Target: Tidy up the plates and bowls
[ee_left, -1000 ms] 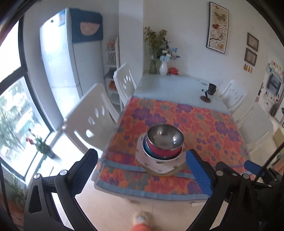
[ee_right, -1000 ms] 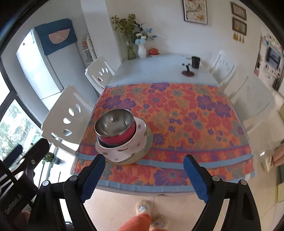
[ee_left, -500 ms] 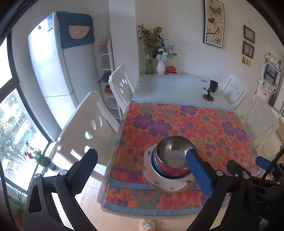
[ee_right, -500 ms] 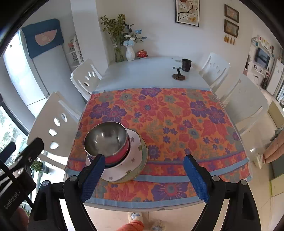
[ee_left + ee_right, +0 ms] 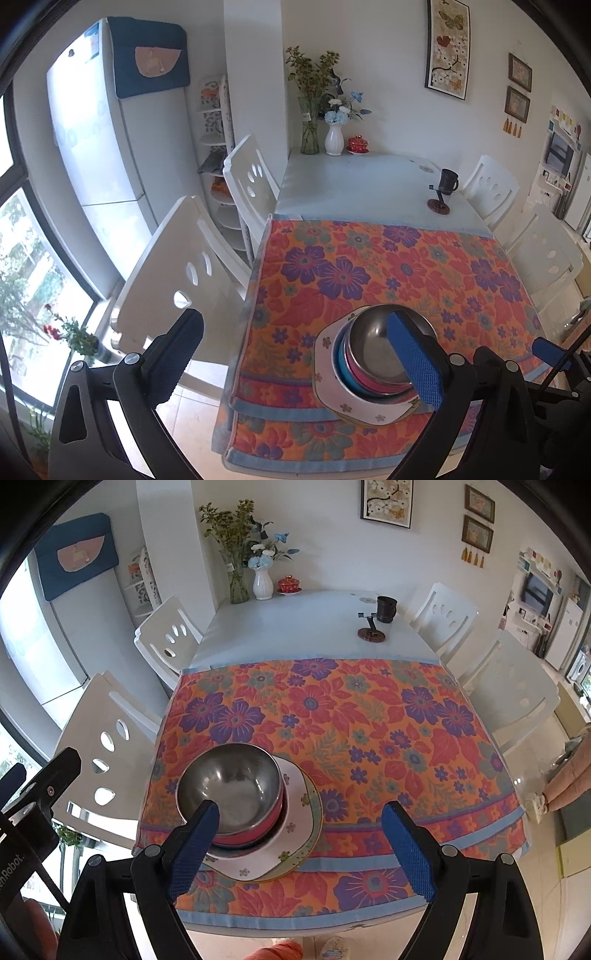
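A stack of dishes stands near the front left corner of the floral cloth (image 5: 369,716). A steel bowl (image 5: 229,786) (image 5: 369,347) sits on top, nested in a pink bowl (image 5: 258,834) and a blue bowl (image 5: 341,369). Under them lie a white flowered plate (image 5: 295,786) (image 5: 354,406) and a pale green plate (image 5: 316,812). My left gripper (image 5: 299,358) is open, and its right finger shows in front of the steel bowl. My right gripper (image 5: 301,849) is open too, with its left finger in front of the bowl's near rim. Neither gripper holds anything.
White chairs (image 5: 184,273) (image 5: 517,686) stand along both sides of the table. At the far end are a dark mug (image 5: 386,609), a small stand (image 5: 371,633), two vases of flowers (image 5: 263,583) and a red lidded cup (image 5: 288,584). A person's slippered feet (image 5: 332,949) are below the table edge.
Both grippers have come closer to the table and the stack, which now sits larger and lower in both views. Both stay open.
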Available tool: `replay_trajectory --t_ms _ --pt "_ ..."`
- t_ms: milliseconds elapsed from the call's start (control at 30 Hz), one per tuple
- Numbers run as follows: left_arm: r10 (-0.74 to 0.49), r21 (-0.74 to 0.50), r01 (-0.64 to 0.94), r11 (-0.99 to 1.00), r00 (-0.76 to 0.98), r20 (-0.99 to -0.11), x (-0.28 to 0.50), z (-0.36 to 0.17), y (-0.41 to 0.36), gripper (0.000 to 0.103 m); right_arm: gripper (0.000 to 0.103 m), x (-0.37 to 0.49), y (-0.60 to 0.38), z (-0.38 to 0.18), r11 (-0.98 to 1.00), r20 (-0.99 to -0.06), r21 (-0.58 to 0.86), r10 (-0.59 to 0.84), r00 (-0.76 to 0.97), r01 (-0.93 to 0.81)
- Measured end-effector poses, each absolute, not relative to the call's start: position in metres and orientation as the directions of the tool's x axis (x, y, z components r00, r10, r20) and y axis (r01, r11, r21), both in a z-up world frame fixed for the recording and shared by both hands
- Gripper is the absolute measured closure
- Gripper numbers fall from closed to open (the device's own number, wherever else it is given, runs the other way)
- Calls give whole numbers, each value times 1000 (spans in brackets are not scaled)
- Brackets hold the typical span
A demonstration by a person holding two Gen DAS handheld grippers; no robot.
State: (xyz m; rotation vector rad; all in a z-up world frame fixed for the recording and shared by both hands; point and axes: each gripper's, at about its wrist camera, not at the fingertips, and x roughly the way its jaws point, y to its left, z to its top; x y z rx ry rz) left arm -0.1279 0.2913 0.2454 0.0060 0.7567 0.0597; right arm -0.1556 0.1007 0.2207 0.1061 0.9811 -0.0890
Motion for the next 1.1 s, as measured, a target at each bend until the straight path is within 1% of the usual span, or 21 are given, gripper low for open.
replay_trajectory --t_ms 167,367,633,900,1100 --pt "-3 -42 -38 998 702 -712 -118 241 302 3 15 -150 107 216 990 -844 41 -36 535 132" --pt "33 27 -20 999 712 -701 -116 240 294 3 15 -148 109 212 989 -844 42 -40 535 141" --pt "37 39 -14 999 728 -685 -112 242 293 3 15 -144 106 208 987 -852 43 -45 522 155" --pt "8 -9 -19 1000 727 -686 -109 241 298 3 15 -141 103 205 987 -856 43 -44 515 156" --pt "9 -7 -20 1000 723 -691 -106 239 297 3 15 -139 103 203 988 -858 41 -42 511 149"
